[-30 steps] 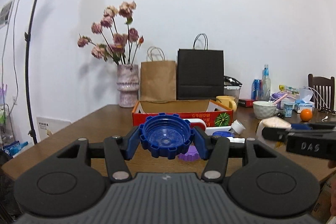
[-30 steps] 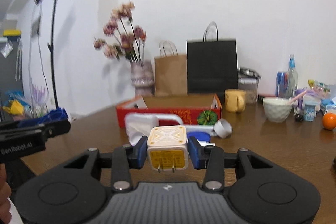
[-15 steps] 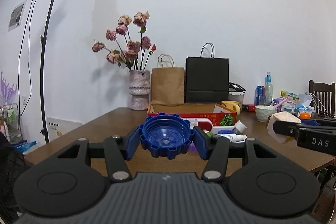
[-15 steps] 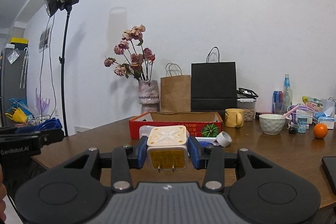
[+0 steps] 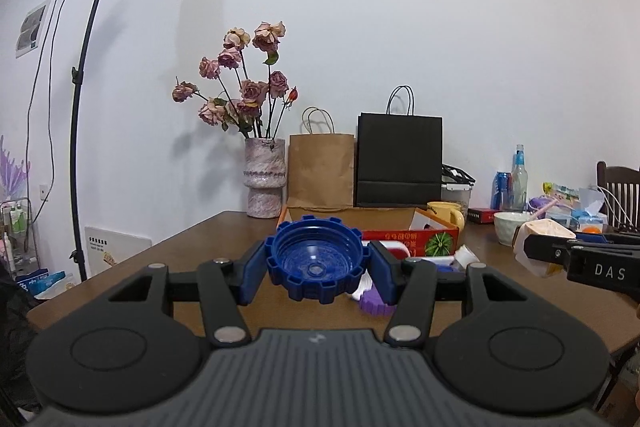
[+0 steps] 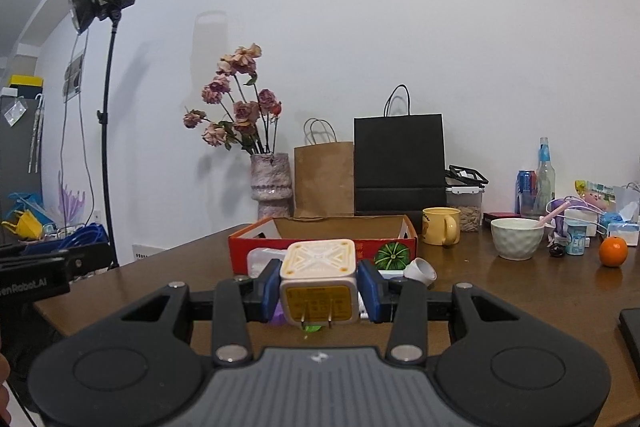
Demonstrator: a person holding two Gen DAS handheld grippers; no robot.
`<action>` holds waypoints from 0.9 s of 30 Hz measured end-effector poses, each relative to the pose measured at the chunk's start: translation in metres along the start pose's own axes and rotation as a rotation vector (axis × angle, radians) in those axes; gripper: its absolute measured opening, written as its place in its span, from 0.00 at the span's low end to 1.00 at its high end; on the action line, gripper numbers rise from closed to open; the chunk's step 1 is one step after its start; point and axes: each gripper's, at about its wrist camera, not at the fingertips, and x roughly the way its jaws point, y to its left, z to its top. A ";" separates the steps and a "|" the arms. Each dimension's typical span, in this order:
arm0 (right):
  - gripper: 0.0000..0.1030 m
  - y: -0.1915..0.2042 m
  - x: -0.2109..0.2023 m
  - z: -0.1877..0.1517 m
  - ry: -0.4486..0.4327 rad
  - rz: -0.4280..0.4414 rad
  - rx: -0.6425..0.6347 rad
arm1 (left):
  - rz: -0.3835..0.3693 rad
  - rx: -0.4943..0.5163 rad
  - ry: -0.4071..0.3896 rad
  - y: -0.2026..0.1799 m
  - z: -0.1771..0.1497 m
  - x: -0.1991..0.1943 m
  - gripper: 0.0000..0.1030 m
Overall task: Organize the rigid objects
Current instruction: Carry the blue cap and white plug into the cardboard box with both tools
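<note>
My left gripper (image 5: pixel 316 271) is shut on a blue ridged cap (image 5: pixel 314 259), held above the near part of the wooden table (image 5: pixel 192 259). My right gripper (image 6: pixel 319 291) is shut on a cream plug adapter (image 6: pixel 318 285), prongs facing me, also held above the table. A red cardboard box (image 6: pixel 320 241) with an open top stands behind both, in front of the paper bags. A purple piece (image 5: pixel 374 301), a white tube and a small white cap (image 6: pixel 420 269) lie before the box. The right gripper shows at the right edge of the left wrist view (image 5: pixel 532 255).
A vase of dried roses (image 5: pixel 264 183), a brown bag (image 5: pixel 322 171) and a black bag (image 5: pixel 398 159) stand at the back. A yellow mug (image 6: pixel 440 231), white bowl (image 6: pixel 516 237), orange (image 6: pixel 612 253), bottles and clutter fill the right side. A light stand (image 5: pixel 80 107) is on the left.
Both grippers have pulled back from the box and risen, with the cap and the adapter still held. The box and the table things look farther away.
</note>
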 end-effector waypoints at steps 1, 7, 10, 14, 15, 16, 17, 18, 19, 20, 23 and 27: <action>0.39 -0.003 0.006 0.004 0.000 0.001 0.002 | -0.002 0.001 -0.001 -0.001 0.002 0.007 0.53; 0.39 -0.022 0.050 0.033 0.017 0.020 0.015 | 0.010 0.027 0.005 -0.006 0.023 0.058 0.53; 0.39 -0.031 0.078 0.048 0.044 0.040 0.025 | 0.024 0.034 0.012 -0.006 0.037 0.090 0.53; 0.39 -0.041 0.116 0.067 0.078 0.048 0.024 | 0.029 0.032 0.035 -0.003 0.051 0.130 0.53; 0.39 -0.043 0.127 0.071 0.089 0.052 0.021 | 0.030 0.036 0.044 -0.003 0.054 0.140 0.53; 0.39 -0.045 0.136 0.075 0.096 0.054 0.018 | 0.026 0.040 0.051 -0.002 0.057 0.151 0.53; 0.39 -0.046 0.145 0.078 0.100 0.057 0.016 | 0.021 0.042 0.059 -0.001 0.060 0.161 0.53; 0.39 -0.048 0.155 0.081 0.106 0.061 0.016 | 0.024 0.037 0.065 0.001 0.064 0.172 0.53; 0.39 -0.050 0.165 0.084 0.115 0.066 0.016 | 0.023 0.033 0.069 0.002 0.067 0.183 0.53; 0.39 -0.052 0.174 0.085 0.123 0.074 0.016 | 0.023 0.030 0.070 0.004 0.070 0.193 0.53; 0.39 -0.059 0.204 0.092 0.153 0.097 0.028 | 0.030 0.015 0.072 0.009 0.082 0.224 0.53; 0.39 -0.068 0.248 0.099 0.181 0.089 0.013 | 0.014 -0.006 0.110 0.017 0.096 0.267 0.53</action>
